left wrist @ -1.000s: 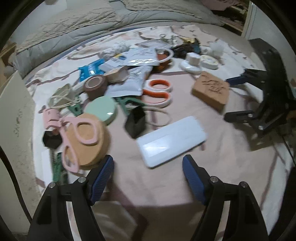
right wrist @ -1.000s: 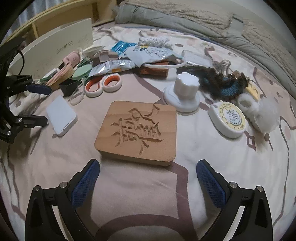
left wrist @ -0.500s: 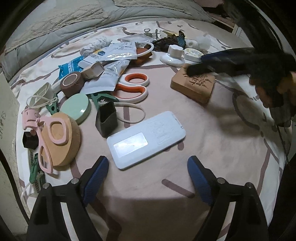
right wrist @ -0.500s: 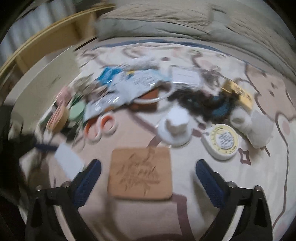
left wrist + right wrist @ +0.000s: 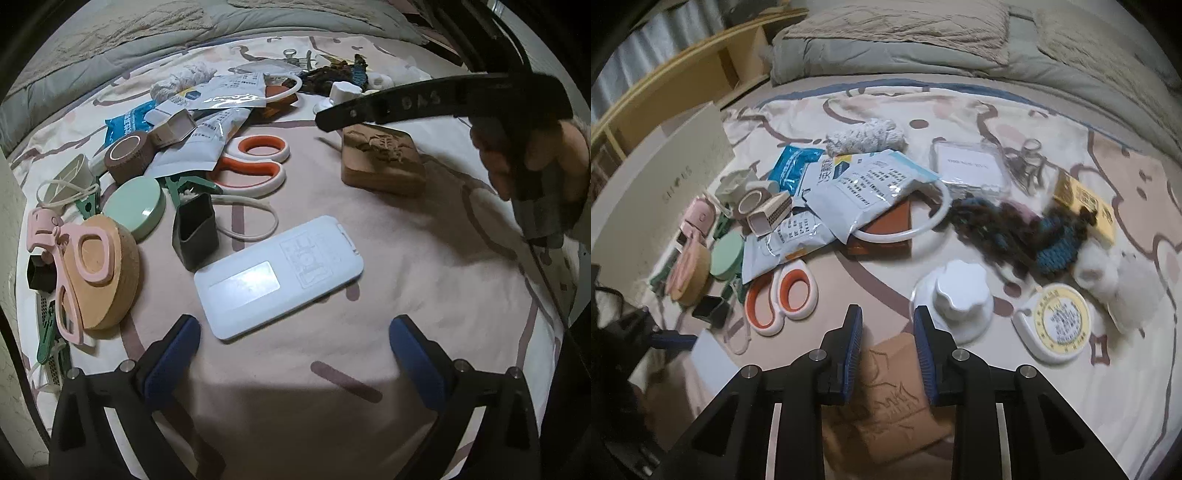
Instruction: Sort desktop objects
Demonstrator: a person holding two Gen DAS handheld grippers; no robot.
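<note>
- Wooden carved block [image 5: 886,398] lies on the patterned bed sheet [image 5: 1108,406], below the right gripper [image 5: 886,343], whose fingers are nearly together, empty.
- Left gripper [image 5: 295,354] gapes wide before a white case [image 5: 277,277].
- Grey quilt [image 5: 923,40] bunches behind; wooden shelving [image 5: 683,74] stands leftward.

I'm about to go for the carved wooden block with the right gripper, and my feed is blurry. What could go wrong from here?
1. The right gripper hovers over the wooden block with its jaws set at a gap narrower than the block. Descending like this would probably press or shove the block rather than straddle it.
2. The white knobbed base sits close by and could get bumped.
</note>
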